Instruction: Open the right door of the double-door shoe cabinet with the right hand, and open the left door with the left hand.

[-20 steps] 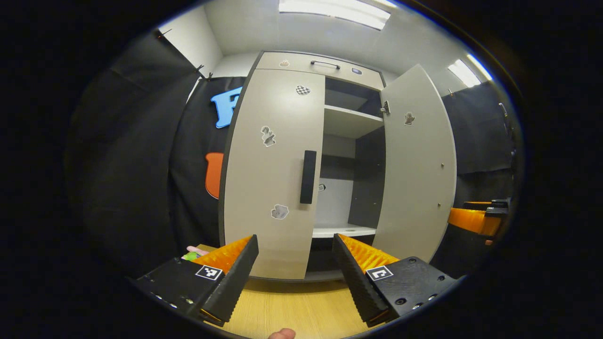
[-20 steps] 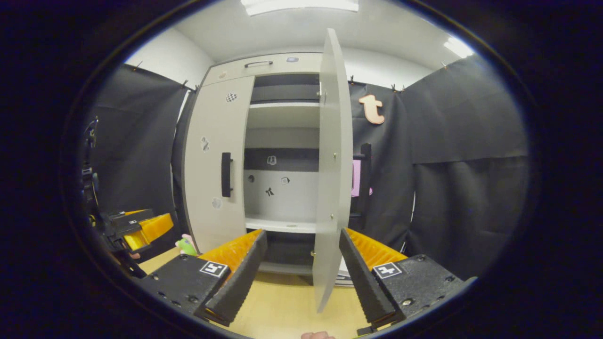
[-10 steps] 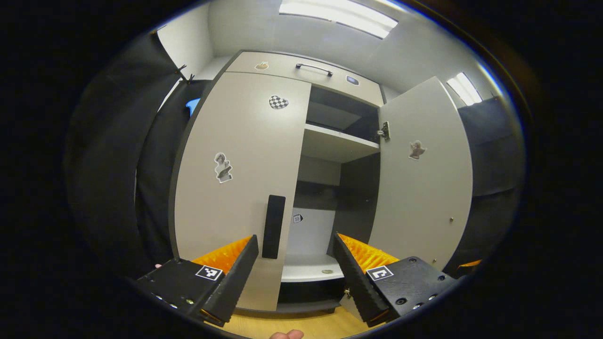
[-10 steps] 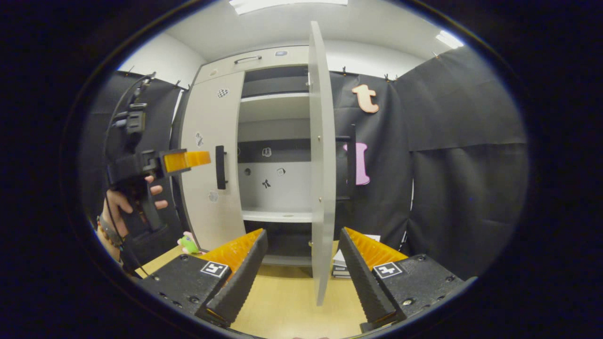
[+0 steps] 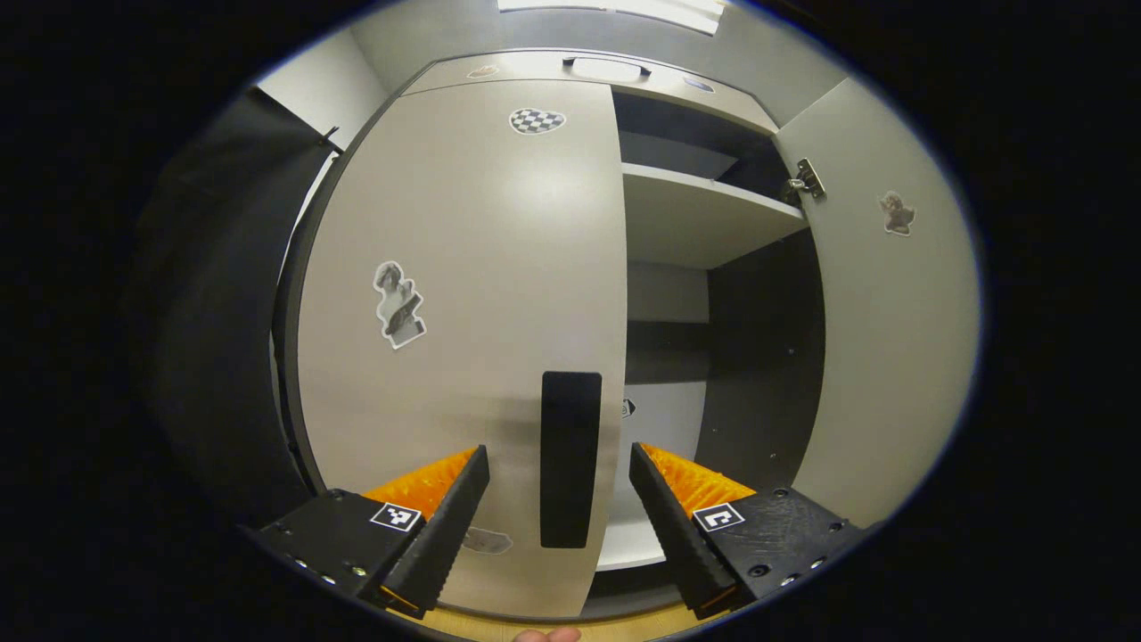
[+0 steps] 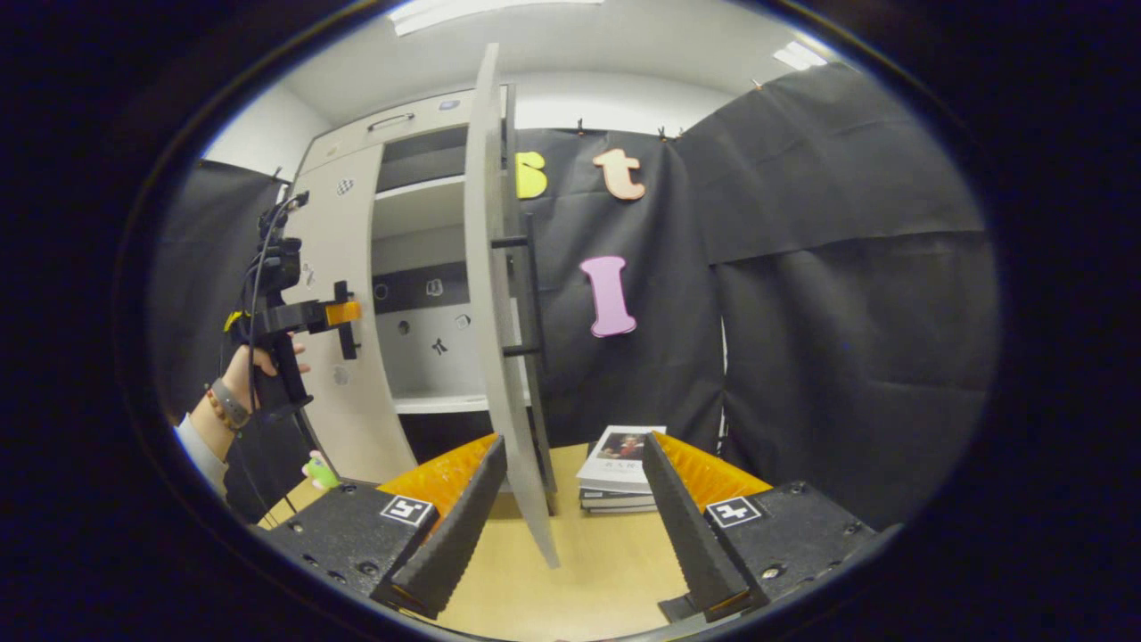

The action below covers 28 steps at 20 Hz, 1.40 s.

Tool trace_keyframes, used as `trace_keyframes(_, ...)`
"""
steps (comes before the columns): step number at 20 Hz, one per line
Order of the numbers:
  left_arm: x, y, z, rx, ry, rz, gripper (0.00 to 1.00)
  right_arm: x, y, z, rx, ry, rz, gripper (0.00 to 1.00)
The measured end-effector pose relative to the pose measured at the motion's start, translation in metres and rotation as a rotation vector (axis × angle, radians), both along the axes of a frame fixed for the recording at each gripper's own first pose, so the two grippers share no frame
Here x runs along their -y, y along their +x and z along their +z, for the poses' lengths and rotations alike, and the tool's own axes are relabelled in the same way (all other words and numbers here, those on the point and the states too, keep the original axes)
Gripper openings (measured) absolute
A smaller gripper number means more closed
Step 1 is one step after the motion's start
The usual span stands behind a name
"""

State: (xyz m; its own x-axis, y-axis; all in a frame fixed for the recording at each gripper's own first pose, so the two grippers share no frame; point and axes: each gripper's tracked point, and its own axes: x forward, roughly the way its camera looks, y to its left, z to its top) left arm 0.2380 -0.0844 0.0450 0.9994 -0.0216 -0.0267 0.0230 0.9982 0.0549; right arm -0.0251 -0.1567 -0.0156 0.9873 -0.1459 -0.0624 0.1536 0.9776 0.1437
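The left door's black handle (image 5: 570, 457) stands upright, straight ahead between the left gripper's (image 5: 559, 486) wide-spread fingers, which hold nothing. The left door (image 5: 463, 294) is closed; the right door (image 6: 488, 294) stands open before the empty, wide right gripper (image 6: 573, 486).
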Motion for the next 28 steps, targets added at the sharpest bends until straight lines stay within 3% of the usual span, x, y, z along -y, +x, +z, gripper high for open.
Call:
trace_keyframes(7, -0.005, 0.013, -0.011, -0.033, 0.017, 0.041, 0.93, 0.018, 0.004, -0.019, -0.024, 0.033, -0.041, 0.93)
trace_keyframes(12, -0.008, 0.015, -0.011, -0.028, 0.012, 0.041, 0.93, 0.014, 0.018, -0.022, -0.032, 0.048, -0.013, 0.93)
trace_keyframes(13, -0.009, 0.015, -0.01, -0.014, 0.014, 0.04, 0.89, 0.013, 0.02, -0.023, -0.033, 0.045, -0.01, 0.93)
trace_keyframes(14, -0.005, 0.015, -0.008, -0.01, 0.003, 0.022, 0.67, 0.013, 0.021, -0.024, -0.035, 0.041, -0.006, 0.93)
trace_keyframes(16, 0.003, 0.012, -0.009, -0.007, -0.011, 0.017, 0.49, 0.012, 0.023, -0.028, -0.049, 0.038, 0.0, 0.93)
trace_keyframes(17, 0.002, 0.014, -0.01, -0.006, -0.002, 0.029, 0.32, 0.01, 0.024, -0.031, -0.055, 0.04, 0.005, 0.93)
trace_keyframes(18, 0.001, 0.015, -0.011, -0.008, 0.007, 0.036, 0.32, 0.009, 0.024, -0.032, -0.06, 0.043, 0.01, 0.93)
trace_keyframes(19, 0.001, 0.017, -0.01, 0.005, 0.012, 0.029, 0.25, 0.008, 0.024, -0.033, -0.062, 0.046, 0.014, 0.92)
trace_keyframes(20, 0.001, 0.013, -0.01, 0.009, 0.002, 0.018, 0.36, 0.007, 0.024, -0.034, -0.066, 0.047, 0.019, 0.93)
trace_keyframes(21, 0.002, 0.009, -0.009, 0.005, -0.003, 0.0, 0.11, 0.006, 0.024, -0.036, -0.068, 0.046, 0.024, 0.93)
trace_keyframes(28, 0.0, -0.017, -0.005, -0.03, 0.023, -0.016, 0.11, -0.005, 0.018, -0.039, -0.081, 0.03, 0.044, 0.93)
